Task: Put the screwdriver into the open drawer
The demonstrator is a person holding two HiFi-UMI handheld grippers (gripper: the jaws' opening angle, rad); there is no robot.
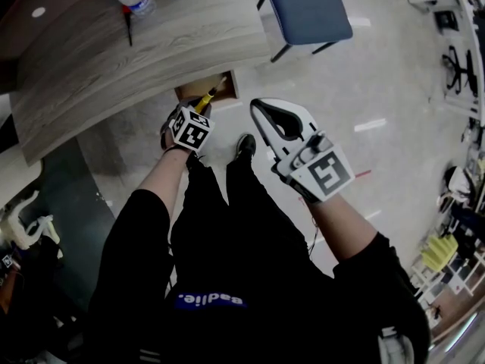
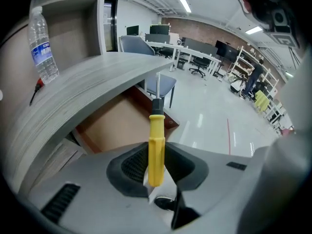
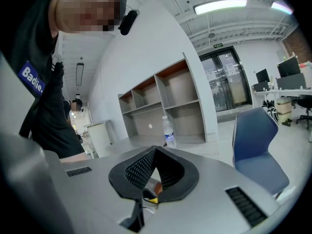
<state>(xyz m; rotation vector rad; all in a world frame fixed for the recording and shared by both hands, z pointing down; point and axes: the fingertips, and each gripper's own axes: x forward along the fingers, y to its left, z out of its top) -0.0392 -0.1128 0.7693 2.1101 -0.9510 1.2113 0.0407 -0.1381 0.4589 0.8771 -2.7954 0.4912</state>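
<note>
**Holding Screwdriver by the Drawer**

Clamping left gripper on the yellow handle of the screwdriver, shaft pointing to 12 o'clock, close above the open drawer under the desk. Holding right gripper at 3 o'clock of the left, jaws pressed together, gripping nothing.

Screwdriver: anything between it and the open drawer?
Nothing visible. The left gripper holds the screwdriver by its yellow handle at the front of the open drawer, whose bare floor shows in the left gripper view. The desk top overhangs the drawer's back part, so only the front is open from above.
</note>
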